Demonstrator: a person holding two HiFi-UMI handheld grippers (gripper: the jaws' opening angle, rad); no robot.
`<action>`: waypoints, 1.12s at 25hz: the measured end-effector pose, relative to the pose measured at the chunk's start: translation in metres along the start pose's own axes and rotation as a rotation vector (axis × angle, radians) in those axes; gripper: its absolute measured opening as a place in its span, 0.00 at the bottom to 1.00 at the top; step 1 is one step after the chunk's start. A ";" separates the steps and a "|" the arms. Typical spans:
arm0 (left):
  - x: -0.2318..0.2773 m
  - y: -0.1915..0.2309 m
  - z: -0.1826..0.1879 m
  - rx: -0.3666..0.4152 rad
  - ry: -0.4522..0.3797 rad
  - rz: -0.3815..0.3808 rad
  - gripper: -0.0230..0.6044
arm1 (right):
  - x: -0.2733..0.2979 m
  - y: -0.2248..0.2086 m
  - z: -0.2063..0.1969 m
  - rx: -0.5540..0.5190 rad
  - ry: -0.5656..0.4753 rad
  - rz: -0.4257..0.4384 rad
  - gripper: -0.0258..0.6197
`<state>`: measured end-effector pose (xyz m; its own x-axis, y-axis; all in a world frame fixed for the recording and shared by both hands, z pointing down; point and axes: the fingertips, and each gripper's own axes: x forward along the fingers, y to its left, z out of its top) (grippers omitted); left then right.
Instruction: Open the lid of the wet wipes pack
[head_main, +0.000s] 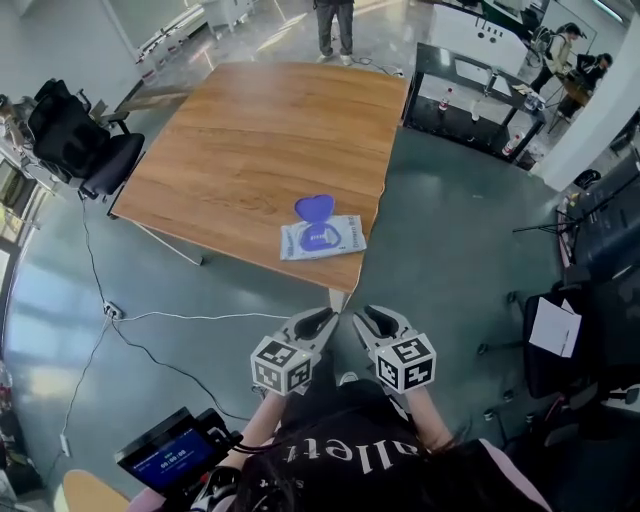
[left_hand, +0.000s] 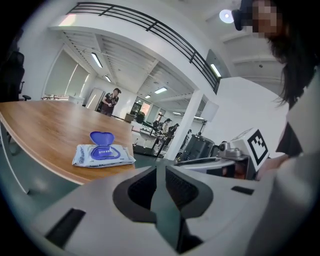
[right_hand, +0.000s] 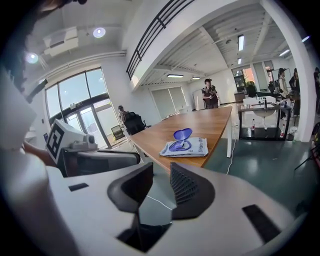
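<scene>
The wet wipes pack (head_main: 322, 238) lies flat near the front right corner of the wooden table (head_main: 250, 130). Its blue lid (head_main: 314, 207) stands flipped up on the far side. The pack (left_hand: 103, 155) also shows in the left gripper view, and the pack (right_hand: 184, 147) in the right gripper view. My left gripper (head_main: 322, 318) and right gripper (head_main: 368, 318) hang side by side close to my body, off the table and well short of the pack. The left gripper (left_hand: 160, 170) and right gripper (right_hand: 161, 167) each show a narrow gap with nothing between the jaws.
A black office chair (head_main: 75, 140) stands left of the table. White cables (head_main: 180, 318) run across the floor below the table's front edge. A black desk (head_main: 470, 100) sits at the back right, and a person (head_main: 335, 25) stands beyond the table's far edge.
</scene>
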<state>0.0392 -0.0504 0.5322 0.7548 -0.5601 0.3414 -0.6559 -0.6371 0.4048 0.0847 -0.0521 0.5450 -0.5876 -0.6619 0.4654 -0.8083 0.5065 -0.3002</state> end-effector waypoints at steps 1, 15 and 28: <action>-0.005 -0.010 -0.006 -0.009 -0.003 0.006 0.11 | -0.009 0.004 -0.006 -0.002 0.000 0.007 0.22; -0.077 -0.063 -0.040 -0.017 -0.066 0.123 0.11 | -0.060 0.071 -0.054 -0.005 0.010 0.138 0.21; -0.128 -0.063 -0.055 -0.015 -0.079 0.127 0.11 | -0.061 0.119 -0.062 0.036 -0.004 0.142 0.22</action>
<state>-0.0158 0.0902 0.5097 0.6625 -0.6758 0.3230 -0.7452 -0.5511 0.3754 0.0266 0.0825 0.5325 -0.6963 -0.5872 0.4129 -0.7177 0.5750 -0.3927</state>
